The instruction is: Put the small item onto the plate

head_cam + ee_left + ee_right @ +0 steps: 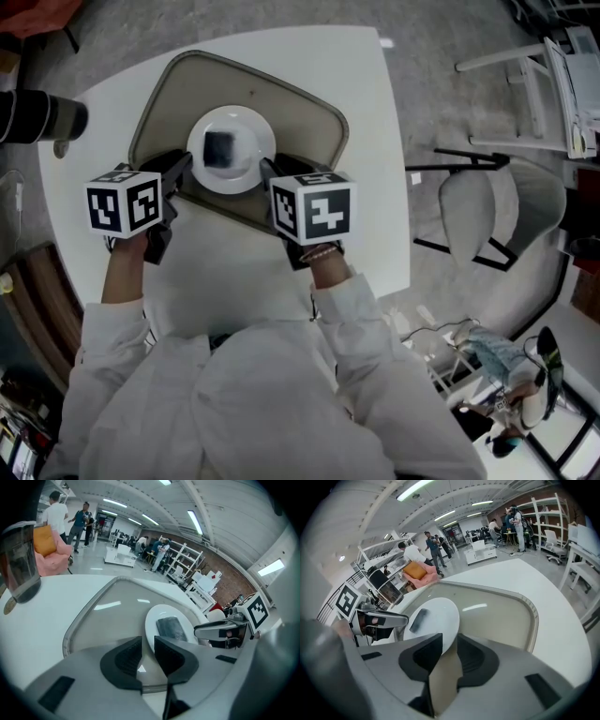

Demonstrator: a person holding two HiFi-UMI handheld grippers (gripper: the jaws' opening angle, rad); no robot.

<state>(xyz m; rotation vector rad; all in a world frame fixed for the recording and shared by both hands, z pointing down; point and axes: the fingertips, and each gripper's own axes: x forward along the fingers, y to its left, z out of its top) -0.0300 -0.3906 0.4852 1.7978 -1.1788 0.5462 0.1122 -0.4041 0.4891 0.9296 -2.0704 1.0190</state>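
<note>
White desk (375, 141) is seen under a beige tray (319, 112), and a white plate (258, 131) is set in the tray. The small item (220, 147), dark and flat, is already lying in the middle of the plate. The left tongs (181, 167) are spread, with nothing pinched, just beside the plate's rim. The right tongs (268, 171) are spread too, with the rim between them but not squeezed. The item is judged light and thin, so it is best picked up by its edges. The plate is judged hard, slippery and easy to break.
</note>
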